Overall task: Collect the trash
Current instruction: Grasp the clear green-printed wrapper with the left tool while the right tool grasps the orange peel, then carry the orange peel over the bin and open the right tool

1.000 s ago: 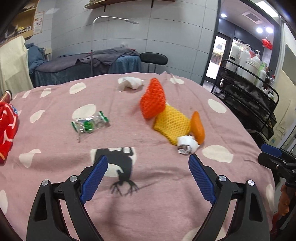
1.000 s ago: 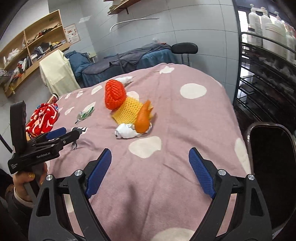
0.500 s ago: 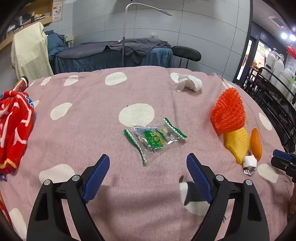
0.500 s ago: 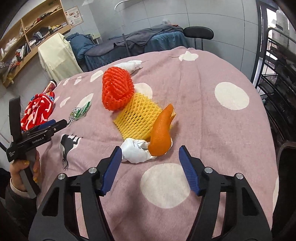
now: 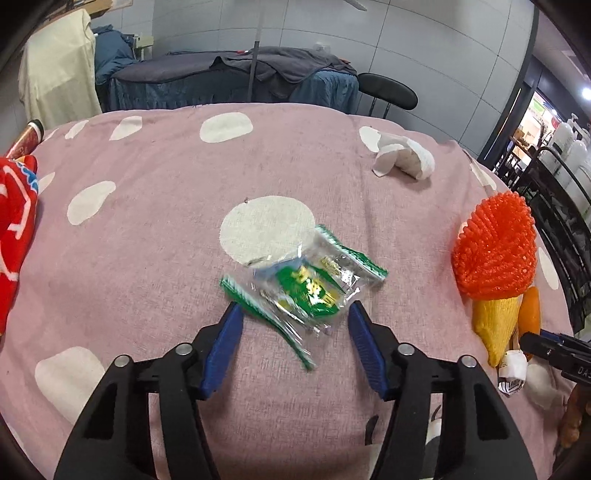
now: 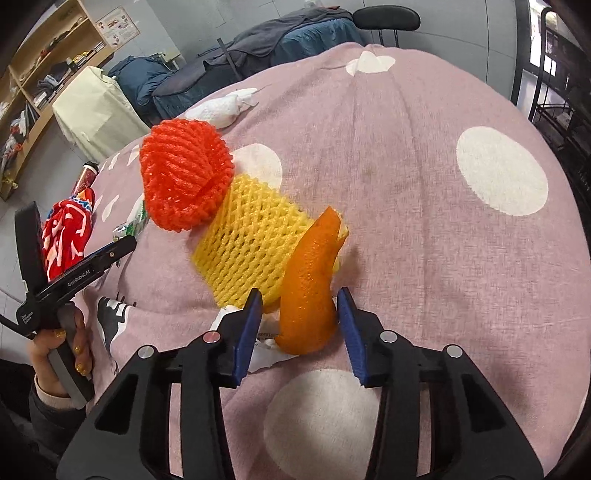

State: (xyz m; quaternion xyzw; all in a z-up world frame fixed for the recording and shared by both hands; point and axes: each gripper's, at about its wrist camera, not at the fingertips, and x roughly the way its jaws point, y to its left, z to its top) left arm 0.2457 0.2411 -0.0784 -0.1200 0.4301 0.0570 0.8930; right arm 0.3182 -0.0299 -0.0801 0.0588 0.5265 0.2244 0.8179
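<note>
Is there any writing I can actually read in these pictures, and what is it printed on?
"GenRoboLAI": side of the left hand-held gripper, last letters unsure.
"DA": cut off at the frame edge, on the right hand-held gripper.
Green snack wrapper: yellow print, blurred.
Red cloth, wall poster, crumpled paper: unreadable.

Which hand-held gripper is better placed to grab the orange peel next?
Right. The right hand-held gripper is closing with the orange peel already between its jaws. The left hand-held gripper is closing around the green wrapper, away from the peel.
</note>
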